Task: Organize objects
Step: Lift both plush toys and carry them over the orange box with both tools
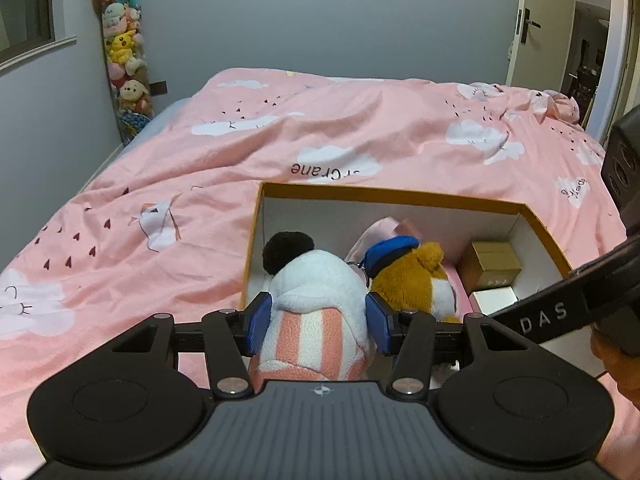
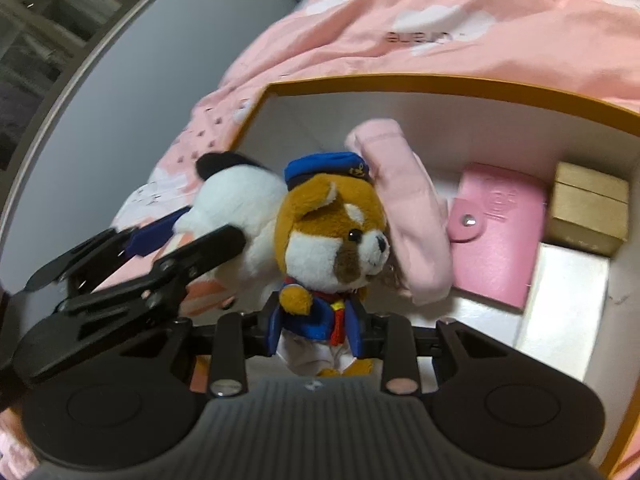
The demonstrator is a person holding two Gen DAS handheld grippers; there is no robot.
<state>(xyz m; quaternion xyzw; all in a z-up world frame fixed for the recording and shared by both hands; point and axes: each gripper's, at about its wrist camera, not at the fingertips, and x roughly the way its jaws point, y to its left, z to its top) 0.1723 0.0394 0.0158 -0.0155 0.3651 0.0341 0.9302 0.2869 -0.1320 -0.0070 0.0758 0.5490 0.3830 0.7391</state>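
Observation:
My left gripper [image 1: 318,326] is shut on a white plush with black ears and a pink-striped body [image 1: 320,300], held over the left end of an orange-rimmed white box [image 1: 384,194]. My right gripper [image 2: 318,336] is shut on a brown dog plush in a blue sailor cap and coat [image 2: 332,240], held beside the white plush [image 2: 236,204] over the box [image 2: 440,80]. The dog plush also shows in the left wrist view [image 1: 416,276]. The left gripper also shows in the right wrist view [image 2: 152,240].
Inside the box lie a pink cloth [image 2: 404,208], a pink snap wallet [image 2: 500,232], a tan carton [image 2: 588,208] and a white carton [image 2: 560,304]. The box sits on a bed with a pink cloud-print duvet [image 1: 280,140]. A column of plush toys [image 1: 124,60] stands in the far left corner.

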